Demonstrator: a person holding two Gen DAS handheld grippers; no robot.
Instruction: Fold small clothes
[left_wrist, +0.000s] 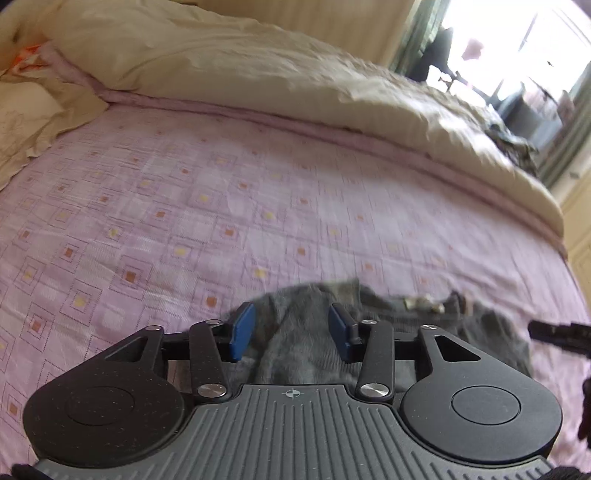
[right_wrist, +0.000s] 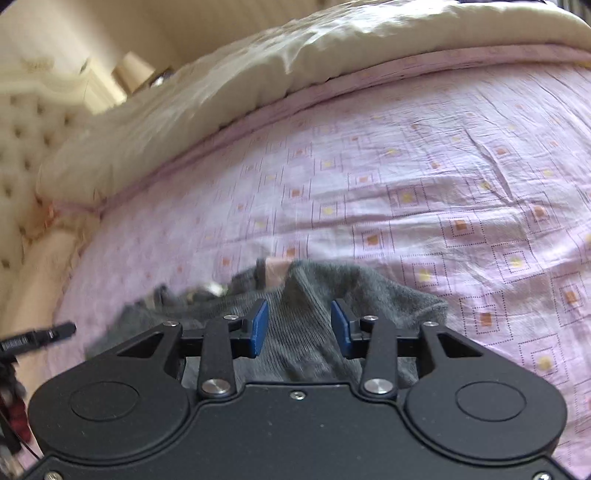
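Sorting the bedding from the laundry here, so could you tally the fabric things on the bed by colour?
Grey: 1, the small grey garment, crumpled near both grippers.
Pink: 1, the patterned pink sheet under it.
Cream: 2, the bunched duvet along the far side and the pillow.
Total: 4

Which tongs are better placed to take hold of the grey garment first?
Neither clearly: left tongs and right tongs are both open over the grey garment. Perhaps the right, nearer its edge.

One grey garment is lying on one pink bedsheet. One cream duvet is lying behind it. Two grippers are showing, left and right.
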